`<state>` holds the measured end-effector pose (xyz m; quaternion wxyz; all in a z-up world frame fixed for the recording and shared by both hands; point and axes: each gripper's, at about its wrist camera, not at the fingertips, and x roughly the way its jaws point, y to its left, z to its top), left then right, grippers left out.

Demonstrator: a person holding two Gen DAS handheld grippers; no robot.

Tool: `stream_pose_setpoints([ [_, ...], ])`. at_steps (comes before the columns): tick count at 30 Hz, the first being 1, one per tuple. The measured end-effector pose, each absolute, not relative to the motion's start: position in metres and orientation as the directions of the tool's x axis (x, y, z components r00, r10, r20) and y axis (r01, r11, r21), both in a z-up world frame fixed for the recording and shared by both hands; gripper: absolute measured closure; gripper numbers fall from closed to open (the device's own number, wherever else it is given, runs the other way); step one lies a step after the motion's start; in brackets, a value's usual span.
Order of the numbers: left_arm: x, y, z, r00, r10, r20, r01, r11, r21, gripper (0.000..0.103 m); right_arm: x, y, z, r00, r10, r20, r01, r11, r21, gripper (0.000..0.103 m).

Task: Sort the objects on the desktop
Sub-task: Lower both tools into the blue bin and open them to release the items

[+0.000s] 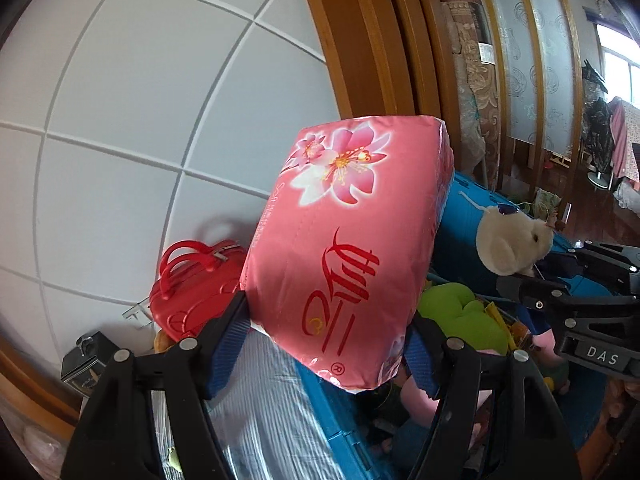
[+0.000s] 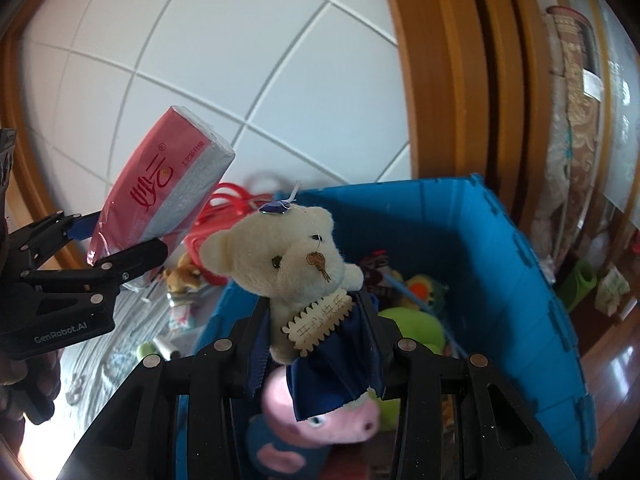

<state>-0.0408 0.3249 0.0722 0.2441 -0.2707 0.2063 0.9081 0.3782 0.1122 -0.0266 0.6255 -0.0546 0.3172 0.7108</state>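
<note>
Now the blue crate (image 2: 516, 280) sits below both my tools, already holding plush toys. My left gripper (image 1: 326, 344) pinches the pink tissue pack (image 1: 344, 248) at its lower end, held aloft beside the crate; it's light, squashy and slick-wrapped, so a mid-body hold suits. My right gripper (image 2: 316, 344) squeezes the soft teddy bear (image 2: 292, 264) by its body above the crate.

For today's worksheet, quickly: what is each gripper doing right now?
Left gripper: closed on the pink tissue pack, held up in the air.
Right gripper: closed on the cream teddy bear, above the blue bin.
</note>
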Motion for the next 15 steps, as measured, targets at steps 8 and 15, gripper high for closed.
stream_pose_setpoints([
  [8, -0.061, 0.382, 0.066, -0.701, 0.358, -0.617, -0.599, -0.765, 0.237, 0.033, 0.426, 0.126, -0.043, -0.145, 0.859, -0.491, -0.918, 0.068, 0.390, 0.064],
  [15, -0.084, 0.403, 0.061, -0.685, 0.361, -0.633, -0.611, -0.757, 0.230, 0.032, 0.450, 0.151, -0.053, -0.118, 0.846, -0.519, -0.922, 0.101, 0.375, 0.064],
])
